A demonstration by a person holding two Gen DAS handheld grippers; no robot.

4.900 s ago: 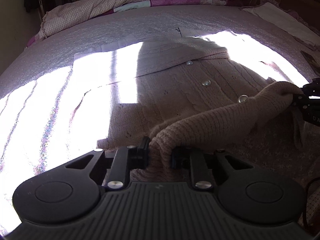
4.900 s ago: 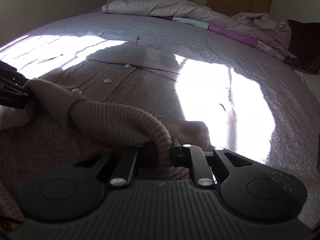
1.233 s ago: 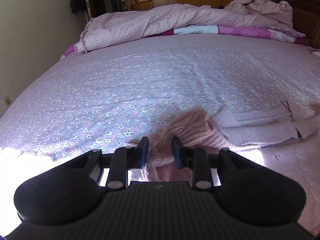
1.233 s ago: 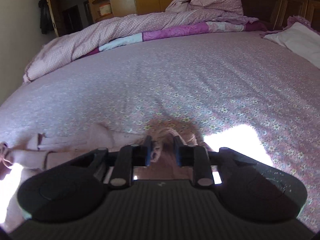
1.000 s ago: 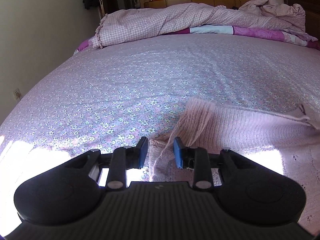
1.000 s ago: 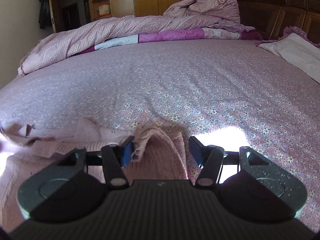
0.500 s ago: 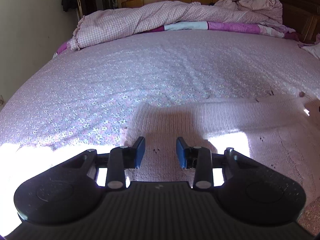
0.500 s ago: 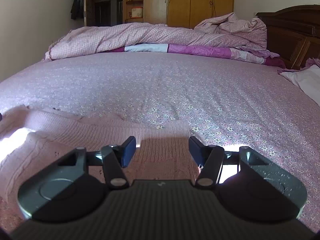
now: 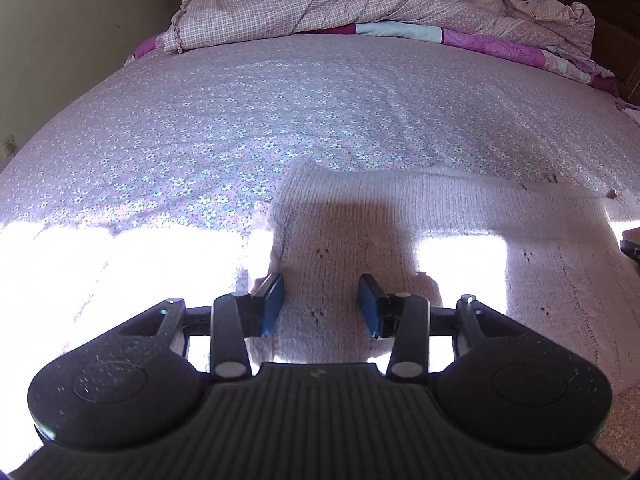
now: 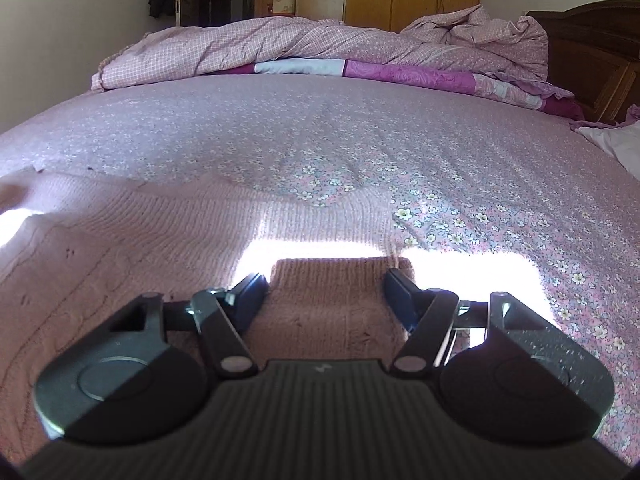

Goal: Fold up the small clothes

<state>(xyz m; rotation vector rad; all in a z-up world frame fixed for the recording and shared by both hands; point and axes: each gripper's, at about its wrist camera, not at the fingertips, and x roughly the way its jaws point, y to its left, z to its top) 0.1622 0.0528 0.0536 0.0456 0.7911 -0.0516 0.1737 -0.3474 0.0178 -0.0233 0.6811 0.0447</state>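
Note:
A pale pink knitted cardigan [image 9: 460, 232] lies flat on the flowered bedsheet, folded over so its ribbed edge faces away from me. My left gripper [image 9: 320, 300] hovers over the cardigan's left corner, its jaws opening, blue pads apart and pressing on nothing. In the right wrist view the same cardigan [image 10: 160, 240] spreads to the left. My right gripper [image 10: 324, 292] stands over its right corner, jaws opening wide, with knit lying below the gap but not pinched.
The bedsheet [image 9: 280, 112] stretches far ahead. A crumpled pink checked quilt [image 9: 360, 8] lies along the far edge. A dark wooden headboard [image 10: 592, 40] and a white pillow [image 10: 616, 140] sit at the right. Bright sun patches cross the near sheet.
Both grippers carried the cardigan's hem up and over, laid it flat, then let go. Their jaws have spread apart and the fabric now rests on the bed.

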